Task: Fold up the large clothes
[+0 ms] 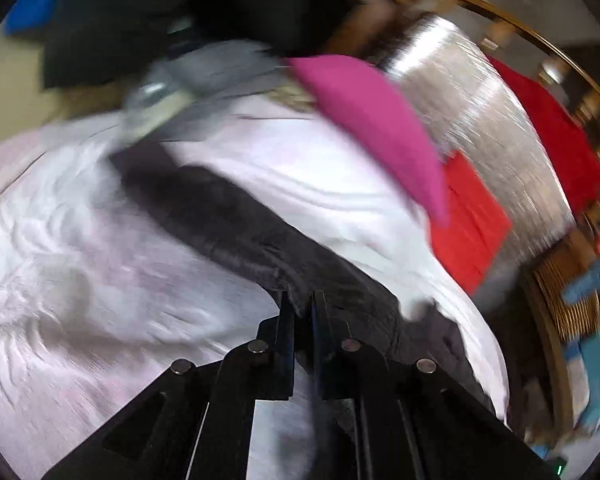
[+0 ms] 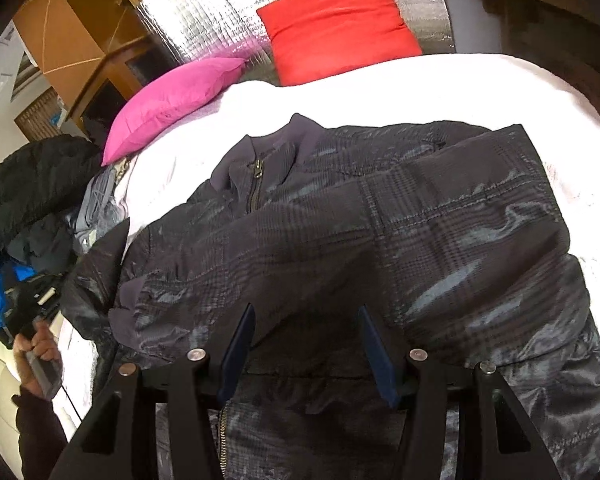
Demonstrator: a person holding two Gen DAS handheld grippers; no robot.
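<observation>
1. A dark plaid jacket (image 2: 380,232) lies spread on the white bed (image 2: 440,88), zipper collar toward the red pillow (image 2: 336,28).
2. The magenta pillow (image 2: 172,100) sits left of the jacket's collar, near the bed's edge.
3. The right gripper (image 2: 306,352) hovers over the jacket's lower part, fingers wide apart and holding nothing.
4. The left gripper (image 1: 302,304) has its fingers nearly closed, pinching a fold of jacket fabric; this view is motion-blurred.

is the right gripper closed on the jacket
No, the right gripper is open, its two blue fingers spread wide apart above the dark plaid jacket without pinching any fabric.
</observation>
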